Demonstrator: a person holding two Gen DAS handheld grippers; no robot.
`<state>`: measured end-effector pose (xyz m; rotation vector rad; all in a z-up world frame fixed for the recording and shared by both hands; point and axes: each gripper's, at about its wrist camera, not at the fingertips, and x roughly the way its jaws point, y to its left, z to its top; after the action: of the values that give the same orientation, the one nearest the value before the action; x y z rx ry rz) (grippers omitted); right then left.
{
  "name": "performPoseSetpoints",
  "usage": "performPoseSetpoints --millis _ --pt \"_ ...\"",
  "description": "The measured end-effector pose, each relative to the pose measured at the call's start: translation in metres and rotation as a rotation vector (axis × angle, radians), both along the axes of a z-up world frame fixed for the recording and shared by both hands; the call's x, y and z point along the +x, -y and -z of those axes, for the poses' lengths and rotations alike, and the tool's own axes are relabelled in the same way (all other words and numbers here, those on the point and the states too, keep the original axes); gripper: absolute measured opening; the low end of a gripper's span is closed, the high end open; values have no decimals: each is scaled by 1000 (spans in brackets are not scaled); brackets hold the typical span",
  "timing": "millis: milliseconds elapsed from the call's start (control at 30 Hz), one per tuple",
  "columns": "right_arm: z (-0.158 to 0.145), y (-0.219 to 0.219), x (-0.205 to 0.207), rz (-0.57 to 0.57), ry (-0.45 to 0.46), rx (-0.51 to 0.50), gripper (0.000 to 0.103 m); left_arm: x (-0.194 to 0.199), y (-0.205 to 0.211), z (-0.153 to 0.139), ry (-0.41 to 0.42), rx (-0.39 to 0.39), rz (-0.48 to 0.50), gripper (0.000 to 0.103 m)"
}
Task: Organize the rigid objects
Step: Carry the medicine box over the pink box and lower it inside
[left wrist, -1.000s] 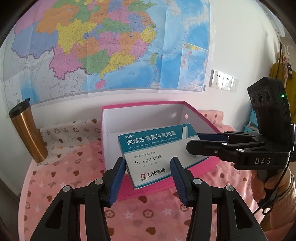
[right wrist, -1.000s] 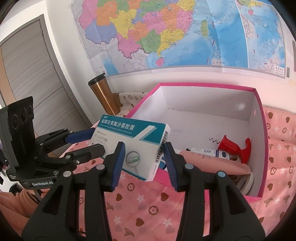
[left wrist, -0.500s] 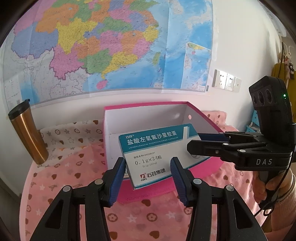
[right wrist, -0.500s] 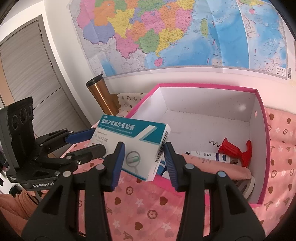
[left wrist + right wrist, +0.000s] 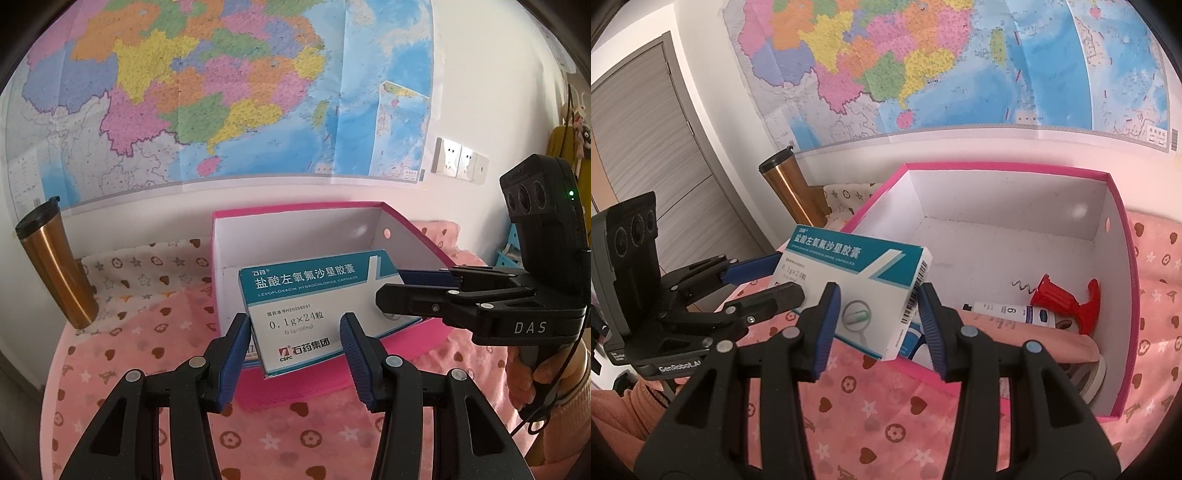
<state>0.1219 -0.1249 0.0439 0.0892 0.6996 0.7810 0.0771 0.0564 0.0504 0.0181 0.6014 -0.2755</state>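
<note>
Both tools clamped on one medicine box [image 5: 314, 306], held between them above the near-left corner of the pink storage box [image 5: 1115, 236]. Left tool [image 5: 295, 345] gripping the box's lower end, pads pressed on both edges; right tool [image 5: 879, 325] pinching the opposite end the same way. Medicine box tilted, teal band uppermost, clear of the pink patterned cloth [image 5: 147, 332] covering the counter. Inside the storage box: red corkscrew [image 5: 1060, 299], white tube [image 5: 1001, 308], a peach-coloured item beside them. Bronze tumbler [image 5: 55, 264] upright at the left, against the wall under the map [image 5: 221, 92].
</note>
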Motion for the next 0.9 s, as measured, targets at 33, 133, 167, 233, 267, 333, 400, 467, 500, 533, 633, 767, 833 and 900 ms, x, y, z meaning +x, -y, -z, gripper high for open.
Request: performPoseSetpoints --millis 33,133,167,233,267,333,400,467,500,533,633,767,833,900 --pt "0 -1 0 0 -1 1 47 1 0 0 -1 0 0 50" --pt "2 -1 2 1 -7 2 47 3 -1 1 -3 4 -4 50" --pt "3 -2 3 1 -9 2 47 4 -1 2 -5 5 -5 50" --pt "3 -2 4 2 -13 2 47 6 -2 2 -8 7 -8 50" --pt "4 -3 5 1 -14 2 47 7 -2 3 -9 8 -10 50" --pt "4 -3 5 1 -16 2 47 9 -3 3 -13 7 -12 50" --pt "5 -4 7 0 -19 1 47 10 -3 4 -16 9 -16 50" --pt "6 -5 7 0 -21 0 47 12 -4 5 -20 9 -18 50" --pt "6 -6 8 -1 -23 -1 47 13 -4 5 -21 9 -20 50" --pt "7 -6 9 -1 -25 0 47 14 -4 6 -22 10 -20 50" --pt "9 -6 10 -1 -32 2 47 16 -5 6 -25 11 -22 50" --pt "11 -7 13 -1 -41 4 47 18 -6 8 -31 14 -25 50" --pt "12 -7 14 -2 -45 5 47 19 -6 9 -34 15 -27 50" --pt "13 -9 15 -1 -47 3 47 20 -7 9 -37 15 -29 50"
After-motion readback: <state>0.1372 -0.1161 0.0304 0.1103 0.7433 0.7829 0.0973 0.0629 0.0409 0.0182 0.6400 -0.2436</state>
